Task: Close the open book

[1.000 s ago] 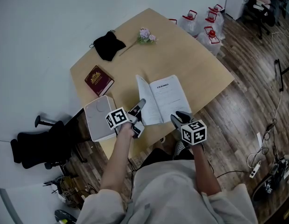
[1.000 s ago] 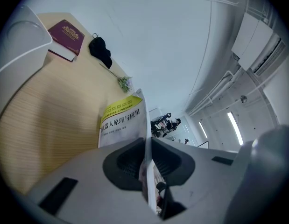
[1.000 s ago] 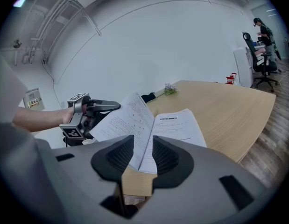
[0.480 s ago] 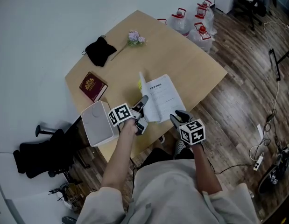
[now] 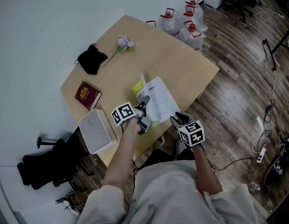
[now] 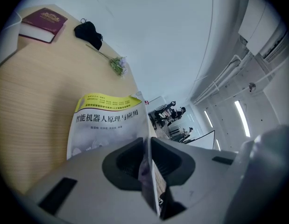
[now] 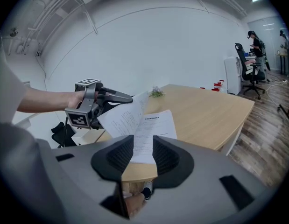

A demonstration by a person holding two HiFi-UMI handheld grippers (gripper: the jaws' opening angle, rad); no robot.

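Book (image 5: pixel 159 97) at table (image 5: pixel 181 55) near edge, corner almost at rim at 5 o'clock. Bare tabletop from 12 to 2 o'clock.

One open book, one red book (image 5: pixel 87 95) at 9, one pouch (image 5: pixel 91 59), one flower (image 5: pixel 123 44), one box (image 5: pixel 95 130) at 8, at least three jugs (image 5: pixel 192 29) on floor.

Book long axis 11–5, title end at 11; cover stands raised on 9 o'clock side.

Left gripper (image 5: pixel 144 101) jaws nearly together, pinching cover edge. Right gripper (image 5: pixel 175 118) jaws partly apart, gripping nothing, at book's near corner.
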